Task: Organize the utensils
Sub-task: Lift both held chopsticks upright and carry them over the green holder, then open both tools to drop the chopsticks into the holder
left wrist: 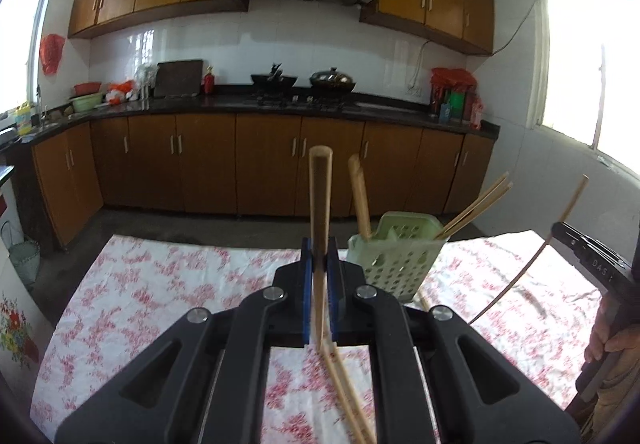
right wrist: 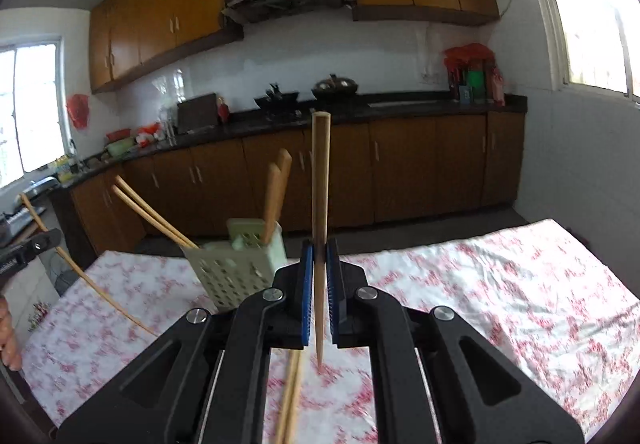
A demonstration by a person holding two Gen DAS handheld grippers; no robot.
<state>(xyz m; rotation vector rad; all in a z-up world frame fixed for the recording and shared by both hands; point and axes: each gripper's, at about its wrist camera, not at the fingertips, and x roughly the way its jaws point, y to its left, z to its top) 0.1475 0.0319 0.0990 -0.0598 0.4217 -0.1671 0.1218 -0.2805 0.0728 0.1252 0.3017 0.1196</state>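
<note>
My left gripper (left wrist: 320,256) is shut on a wooden chopstick (left wrist: 320,196) that points up and forward above the table. My right gripper (right wrist: 319,260) is shut on another wooden chopstick (right wrist: 320,204), held upright with its tip just above the cloth. A pale green perforated utensil holder (left wrist: 394,264) stands on the table just right of my left gripper; it also shows in the right wrist view (right wrist: 236,264), left of my right gripper. It holds two thick wooden handles (left wrist: 360,196) and a pair of thin chopsticks (left wrist: 476,208) leaning out.
The table has a white cloth with red flowers (left wrist: 168,284). More chopsticks (right wrist: 292,396) lie on it under my grippers. The right gripper body (left wrist: 592,264) and hand show at the right edge. Brown kitchen cabinets (left wrist: 264,164) and a dark counter lie beyond.
</note>
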